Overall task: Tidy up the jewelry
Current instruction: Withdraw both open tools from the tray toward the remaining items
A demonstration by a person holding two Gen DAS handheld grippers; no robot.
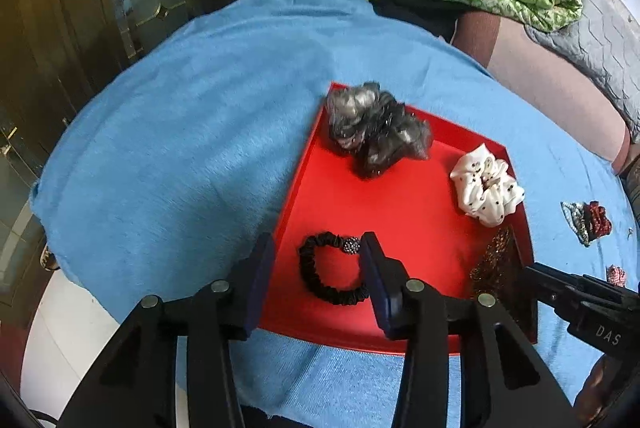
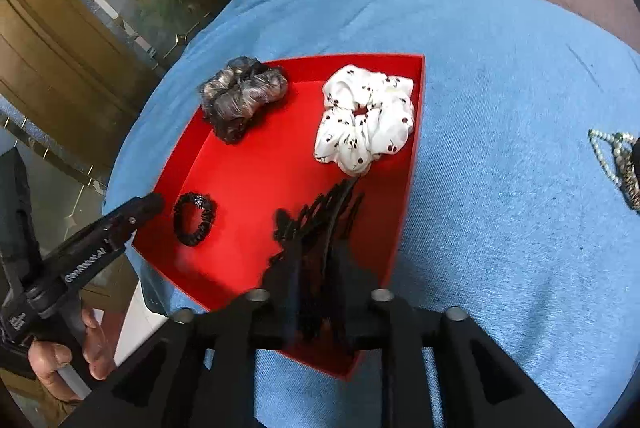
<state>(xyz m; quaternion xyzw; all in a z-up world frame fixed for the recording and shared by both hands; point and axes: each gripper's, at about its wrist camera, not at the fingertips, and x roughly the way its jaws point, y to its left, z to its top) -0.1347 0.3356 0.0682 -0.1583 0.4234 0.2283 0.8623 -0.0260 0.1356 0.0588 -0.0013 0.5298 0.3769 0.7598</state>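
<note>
Red tray (image 1: 320,195) on blue-clothed surface | right gripper (image 2: 320,228) pinching dark hair claw (image 2: 320,203), long axis along fingers, over tray's near-right corner | left gripper (image 1: 316,252) spread, straddling black scrunchie (image 1: 332,268) lying in tray | right nearer drop spot.

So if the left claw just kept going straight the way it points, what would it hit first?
Most likely the black hair tie, which lies on the floor of the red tray between the open fingers of the left claw. Beyond it is bare tray, then the grey scrunchie. Height above the tray is unclear.
</note>
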